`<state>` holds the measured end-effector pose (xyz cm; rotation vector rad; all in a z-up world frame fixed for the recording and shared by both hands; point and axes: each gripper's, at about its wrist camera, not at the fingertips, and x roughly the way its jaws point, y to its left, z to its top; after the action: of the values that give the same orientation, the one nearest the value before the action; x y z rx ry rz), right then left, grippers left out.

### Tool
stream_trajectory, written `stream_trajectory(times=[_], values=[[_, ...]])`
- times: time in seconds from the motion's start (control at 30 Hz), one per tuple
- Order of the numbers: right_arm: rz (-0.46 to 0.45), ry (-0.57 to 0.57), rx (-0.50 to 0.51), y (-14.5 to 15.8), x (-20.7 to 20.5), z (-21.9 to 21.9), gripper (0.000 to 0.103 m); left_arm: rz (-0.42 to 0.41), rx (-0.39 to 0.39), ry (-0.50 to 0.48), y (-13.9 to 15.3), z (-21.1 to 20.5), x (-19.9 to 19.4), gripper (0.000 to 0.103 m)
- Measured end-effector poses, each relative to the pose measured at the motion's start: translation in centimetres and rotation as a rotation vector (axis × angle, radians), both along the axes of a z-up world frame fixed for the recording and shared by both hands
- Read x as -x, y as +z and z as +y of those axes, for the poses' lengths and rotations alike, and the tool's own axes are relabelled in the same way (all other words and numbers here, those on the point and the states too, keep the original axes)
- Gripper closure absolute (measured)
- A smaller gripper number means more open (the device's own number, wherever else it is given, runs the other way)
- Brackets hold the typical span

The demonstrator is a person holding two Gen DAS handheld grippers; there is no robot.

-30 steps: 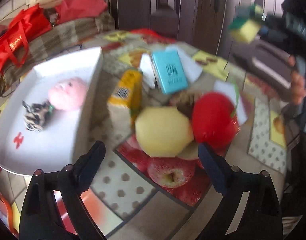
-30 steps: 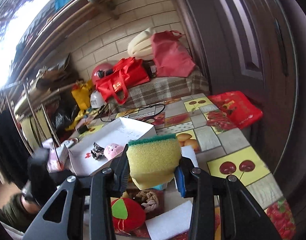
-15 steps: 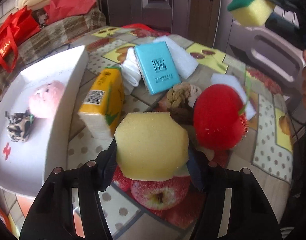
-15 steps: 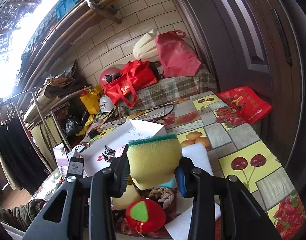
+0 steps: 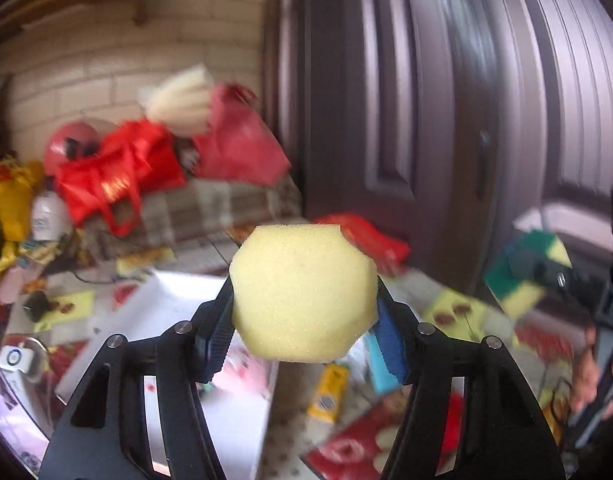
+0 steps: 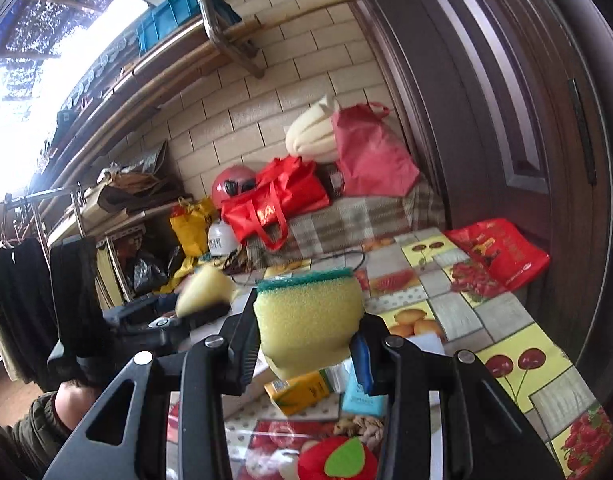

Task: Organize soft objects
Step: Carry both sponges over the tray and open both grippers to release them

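Fruit-print desk [image 6: 502, 320], brick wall [image 6: 242, 120], dark door [image 5: 446, 120].
Left claw [image 5: 304, 316] clamps pale sponge [image 5: 304, 294]; right claw [image 6: 306, 336] clamps green-topped sponge [image 6: 308, 320].

Each fisheye sits just behind its own hand-held gripper, looking forward along the fingers, nearly level, over the table [image 6: 502, 320] toward the brick wall [image 6: 242, 120]. Both views share the red bags [image 5: 118, 176] and the dark door [image 5: 426, 120] ahead; each also catches the other hand-held gripper at its side.
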<state>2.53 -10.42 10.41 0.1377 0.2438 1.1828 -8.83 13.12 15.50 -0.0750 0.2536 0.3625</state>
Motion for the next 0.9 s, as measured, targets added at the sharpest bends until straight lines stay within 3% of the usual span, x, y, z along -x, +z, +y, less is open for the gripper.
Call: stream_trajectory(times=[0.23,0.37,0.53,0.9], values=[[0.004,-0.013,0.007,0.4,0.2,1.0,0.064,-0.014,0.050,0.046,-0.7,2.6,1.2,0.041],[0.029,0.001,0.010,0.8,0.4,2.1,0.064,-0.048,0.006,0.081,1.3,3.1,1.6,0.041],[0.038,0.014,0.010,2.2,0.8,3.4,0.064,-0.133,0.006,0.131,3.3,4.8,3.4,0.041],[0.039,0.076,0.050,3.1,1.9,7.4,0.064,-0.104,0.078,0.248,2.7,10.4,5.3,0.041]])
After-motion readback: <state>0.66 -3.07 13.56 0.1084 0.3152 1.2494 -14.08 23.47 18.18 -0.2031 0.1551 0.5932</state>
